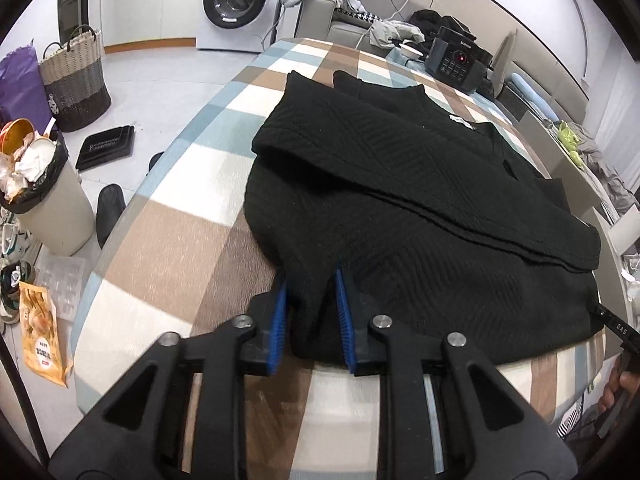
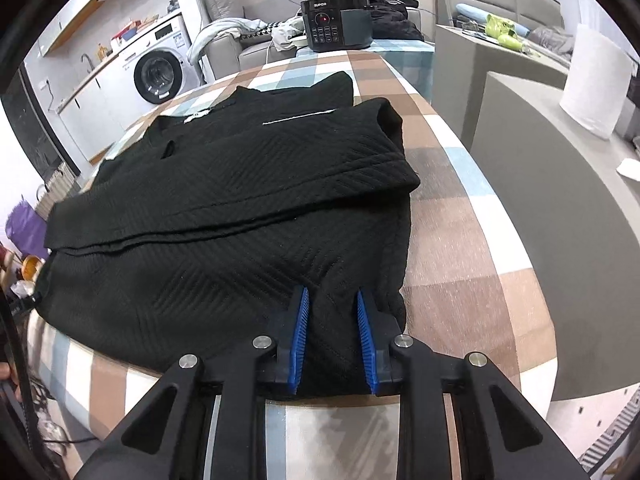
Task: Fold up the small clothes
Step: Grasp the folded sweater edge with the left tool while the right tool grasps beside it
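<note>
Black ribbed knit garment [image 1: 400,184] pinched between ridged blue fingers [image 1: 280,320], checked tablecloth [image 1: 168,240].

Bright even light, sharp centre, fisheye-warped dark edges

The brand "SUPOR" stands on the black electric cooker [image 2: 336,24]. White letters "DAS" stand on a black strap [image 1: 616,326].

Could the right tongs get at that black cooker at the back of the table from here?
Probably not yet: the right tongs are clamped on the black sweater, whose whole length lies between them and the cooker.
</note>
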Demonstrator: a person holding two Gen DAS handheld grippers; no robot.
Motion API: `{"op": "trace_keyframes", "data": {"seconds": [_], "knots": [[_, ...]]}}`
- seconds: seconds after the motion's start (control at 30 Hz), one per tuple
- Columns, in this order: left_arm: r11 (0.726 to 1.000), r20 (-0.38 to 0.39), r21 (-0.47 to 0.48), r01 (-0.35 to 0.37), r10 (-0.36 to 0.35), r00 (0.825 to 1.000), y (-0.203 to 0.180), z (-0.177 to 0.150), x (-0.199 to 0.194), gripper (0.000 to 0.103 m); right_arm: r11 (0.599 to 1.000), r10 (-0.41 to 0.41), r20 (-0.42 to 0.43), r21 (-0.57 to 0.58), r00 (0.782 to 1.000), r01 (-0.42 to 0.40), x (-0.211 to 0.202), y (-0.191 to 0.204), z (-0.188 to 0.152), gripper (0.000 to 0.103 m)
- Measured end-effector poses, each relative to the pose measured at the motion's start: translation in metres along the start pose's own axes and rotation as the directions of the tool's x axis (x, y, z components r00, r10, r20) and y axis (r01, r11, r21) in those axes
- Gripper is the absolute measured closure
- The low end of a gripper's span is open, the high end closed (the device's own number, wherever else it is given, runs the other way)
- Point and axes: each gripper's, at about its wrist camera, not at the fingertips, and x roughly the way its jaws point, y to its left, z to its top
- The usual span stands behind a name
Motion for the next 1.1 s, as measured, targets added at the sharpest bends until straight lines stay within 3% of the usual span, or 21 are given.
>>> {"op": "trace_keyframes", "data": {"seconds": [0.13,0.37,0.5,0.6,0.67,0.87,1.1], "knots": [[0.999,-0.024,-0.044,-0.006,0.005,1.0,0.008,0.009,-0.003,0.071,0.998,0.034,0.031,0.053,0.999,-0.036,-0.003,-0.005,0.013,0.073],[0.991,0.032,-0.124,0.051,-0.048,0.998,0.028,0.034,-0.015,0.065,0.987,0.108,0.131,0.102,0.986,-0.121,-0.021,-0.005,0.036,0.063],[0.99,0.067,-0.127,0.063,-0.055,0.996,0.029,0.051,-0.021,0.065,0.953,0.231,0.132,0.171,0.964,-0.252,-0.012,-0.011,0.044,0.059],[0.991,0.081,-0.111,0.081,-0.072,0.994,0.021,0.061,-0.022,0.059,0.933,0.256,0.112,0.233,0.96,-0.276,0.0,-0.024,0.044,0.059],[0.988,0.071,-0.108,0.112,-0.104,0.992,0.018,0.062,-0.016,0.054,0.918,0.273,0.108,0.269,0.956,-0.292,0.011,-0.029,0.045,0.059],[0.975,-0.034,-0.175,0.135,-0.144,0.989,0.02,0.061,0.028,0.054,0.879,0.303,0.102,0.354,0.948,-0.319,0.036,-0.048,0.053,0.058],[0.971,-0.003,-0.202,0.126,-0.13,0.992,0.021,0.074,0.05,0.051,0.84,0.312,0.158,0.415,0.937,-0.35,0.052,-0.063,0.065,0.057]]}}
